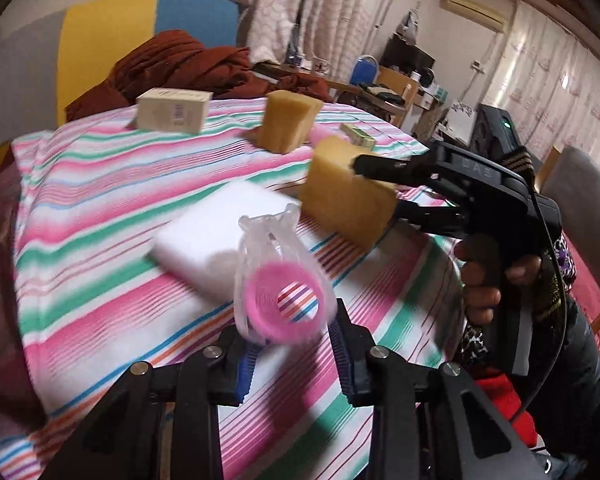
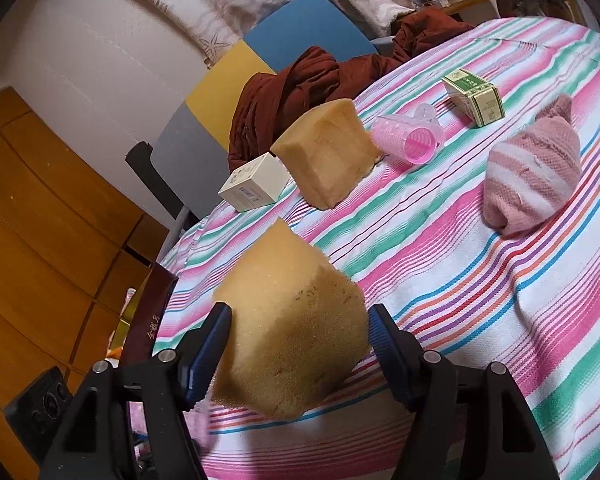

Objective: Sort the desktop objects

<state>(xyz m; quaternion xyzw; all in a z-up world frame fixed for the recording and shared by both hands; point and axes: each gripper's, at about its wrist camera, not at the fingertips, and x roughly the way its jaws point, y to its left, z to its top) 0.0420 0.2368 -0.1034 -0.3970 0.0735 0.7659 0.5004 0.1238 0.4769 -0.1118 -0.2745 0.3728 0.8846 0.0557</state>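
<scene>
Right wrist, sponge (image 2: 296, 332) between fingers (image 2: 210, 354)

2 sponges (image 2: 296, 344), 2 rollers (image 1: 286, 304) (pink), 2 boxes (image 2: 474, 96).

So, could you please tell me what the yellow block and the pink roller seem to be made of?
Yellow block: likely foam sponge, matte; its surface is finely pored and grainy. Pink roller: probably plastic, ridged pink core inside a glossy translucent clear shell.

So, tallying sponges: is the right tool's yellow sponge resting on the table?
No, the yellow sponge hangs above the striped tablecloth, pinched in the right tool.
</scene>
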